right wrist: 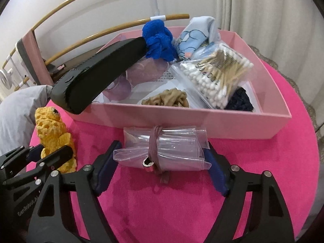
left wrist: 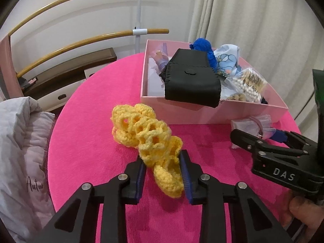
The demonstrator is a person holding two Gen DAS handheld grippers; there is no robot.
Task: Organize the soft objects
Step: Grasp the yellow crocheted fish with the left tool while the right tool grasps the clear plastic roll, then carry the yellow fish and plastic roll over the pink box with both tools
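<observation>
A yellow crocheted piece (left wrist: 148,139) lies on the pink round table (left wrist: 85,133). My left gripper (left wrist: 163,168) has its blue pads on both sides of the piece's near end, pressing it. It also shows in the right wrist view (right wrist: 54,135). A roll of clear plastic bags tied with a cord (right wrist: 164,149) lies in front of the pink box (right wrist: 202,119). My right gripper (right wrist: 162,160) is open around the roll, pads at both its ends. The box holds a black pouch (left wrist: 192,77), blue knit (right wrist: 159,40), cotton swabs (right wrist: 218,77) and scrunchies.
A grey padded garment (left wrist: 20,151) lies off the table's left edge. A wooden rail rack (left wrist: 81,6) and drawers stand behind. Curtains (left wrist: 253,16) hang at the right. The black pouch overhangs the box's front wall.
</observation>
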